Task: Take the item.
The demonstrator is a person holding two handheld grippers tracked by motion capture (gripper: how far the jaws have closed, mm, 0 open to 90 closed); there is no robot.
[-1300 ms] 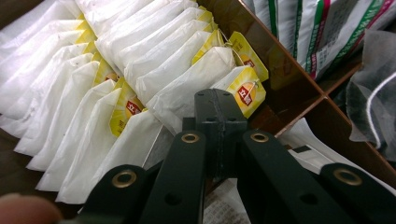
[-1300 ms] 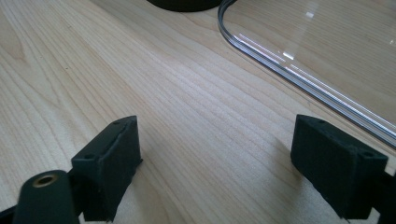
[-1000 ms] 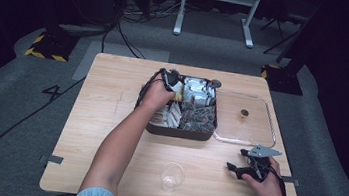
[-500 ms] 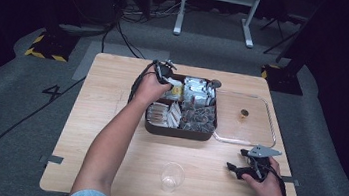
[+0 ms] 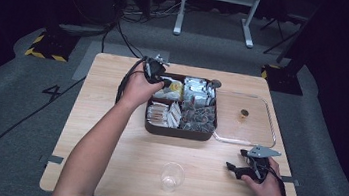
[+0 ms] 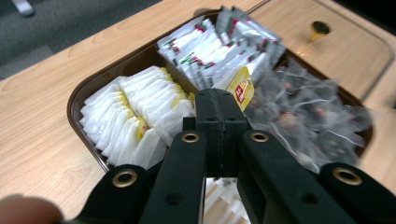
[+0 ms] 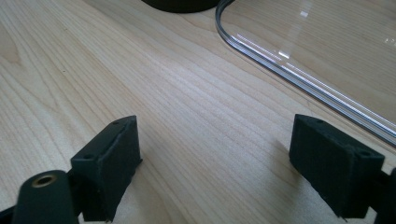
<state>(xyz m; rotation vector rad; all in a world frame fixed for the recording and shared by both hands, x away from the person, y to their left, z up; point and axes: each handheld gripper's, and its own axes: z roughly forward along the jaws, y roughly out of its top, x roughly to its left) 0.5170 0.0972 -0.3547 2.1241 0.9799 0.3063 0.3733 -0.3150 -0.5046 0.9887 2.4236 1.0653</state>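
The left gripper (image 6: 219, 100) is pinching a yellow-tagged tea bag (image 6: 242, 88) over the tray (image 5: 148, 124), while the right gripper (image 7: 229, 163) is resting spread on the table (image 7: 187, 93).

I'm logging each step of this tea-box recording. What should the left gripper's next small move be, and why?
Probably lift straight up: the left gripper looks shut on a yellow-tagged tea bag just above the box, and the glass stands empty nearer the person.
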